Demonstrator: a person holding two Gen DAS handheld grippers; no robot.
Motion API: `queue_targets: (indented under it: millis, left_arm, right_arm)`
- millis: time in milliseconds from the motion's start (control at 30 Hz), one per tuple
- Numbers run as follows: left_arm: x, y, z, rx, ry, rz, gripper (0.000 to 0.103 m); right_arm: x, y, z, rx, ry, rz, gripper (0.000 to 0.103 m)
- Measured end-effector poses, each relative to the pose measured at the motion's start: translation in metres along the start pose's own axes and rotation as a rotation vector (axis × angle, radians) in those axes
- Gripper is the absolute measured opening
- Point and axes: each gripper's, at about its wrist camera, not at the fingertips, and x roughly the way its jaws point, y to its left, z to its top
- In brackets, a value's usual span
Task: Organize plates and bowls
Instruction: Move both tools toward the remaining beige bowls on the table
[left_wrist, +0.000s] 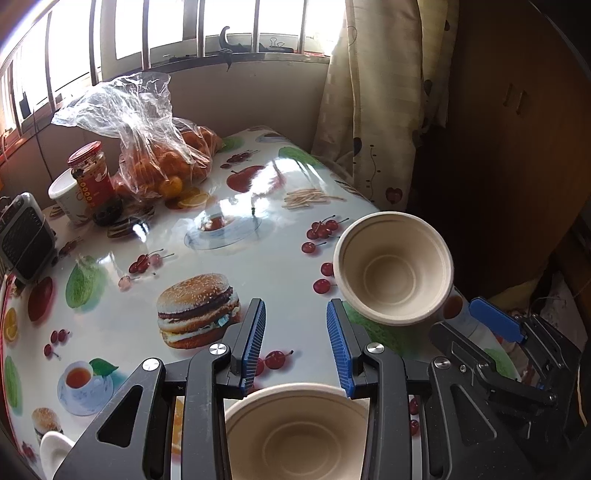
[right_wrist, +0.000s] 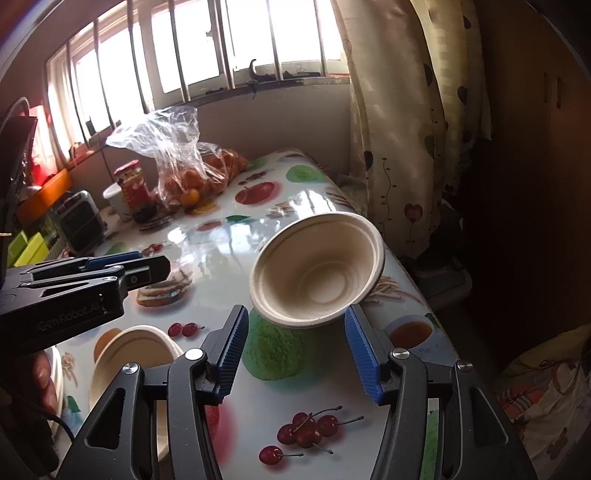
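Observation:
Two beige paper bowls are on the fruit-print table (left_wrist: 280, 258). One bowl (right_wrist: 317, 269) is tipped on its side near the table's right edge, with its mouth facing me. Its lower rim lies just past the fingertips of my right gripper (right_wrist: 295, 310), which is open and spans less than the bowl's width. I cannot tell whether the tips touch the rim. The other bowl (left_wrist: 295, 432) sits upright beneath my left gripper (left_wrist: 296, 306), which is open with nothing between its blue pads. The same tipped bowl (left_wrist: 393, 266) and upright bowl (right_wrist: 136, 354) also show in the opposite wrist views.
At the back left stand a plastic bag of oranges (left_wrist: 166, 162), a red-lidded jar (left_wrist: 90, 173), a white cup (left_wrist: 68, 197) and a small heater (left_wrist: 24, 236). A white dish edge (left_wrist: 55, 450) shows at the near left. A curtain (right_wrist: 399, 129) hangs past the right table edge.

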Motion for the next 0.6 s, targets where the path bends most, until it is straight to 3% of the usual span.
queue_targets:
  millis: [467, 600]
  left_arm:
    - [0.012, 0.001, 0.009, -0.002, 0.013, -0.020, 0.036]
    - [0.017, 0.000, 0.015, 0.000, 0.015, -0.020, 0.042]
  right_arm:
    - [0.001, -0.015, 0.007, 0.017, -0.016, -0.040, 0.060]
    - [0.004, -0.021, 0.012, 0.024, -0.019, -0.058, 0.061]
